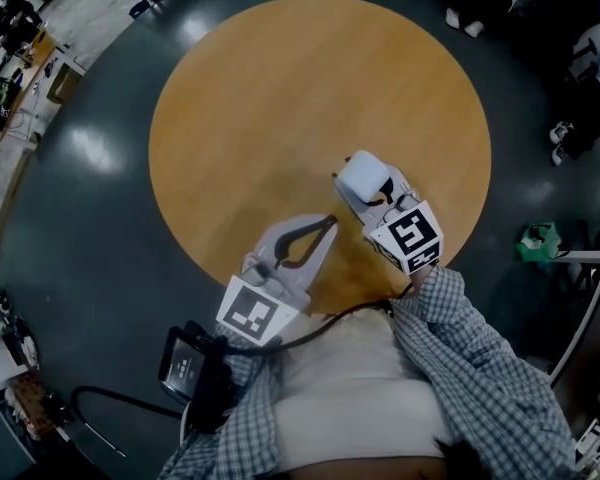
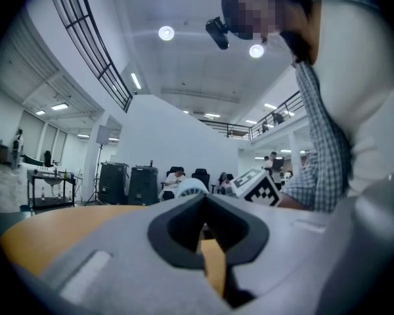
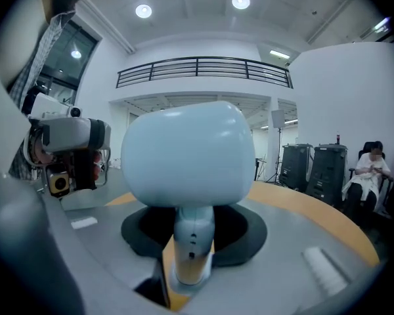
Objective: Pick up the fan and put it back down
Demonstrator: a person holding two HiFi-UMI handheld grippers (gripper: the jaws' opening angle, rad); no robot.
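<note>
Your right tool (image 1: 378, 206) is clamped on the fan's stem, so the fan (image 1: 364, 176) sits right in its jaws, with the head above them and the stem running down between the pads. That long axis stands about upright. I judge the foot of the stem hangs clear above the tabletop (image 1: 280, 88), near the edge on your side. The set-down turns on that: go straight down with the stem plumb. Your left tool (image 1: 318, 230) is closed on nothing, just beside on the left, tips aimed toward the fan. The right is plainly nearer.
</note>
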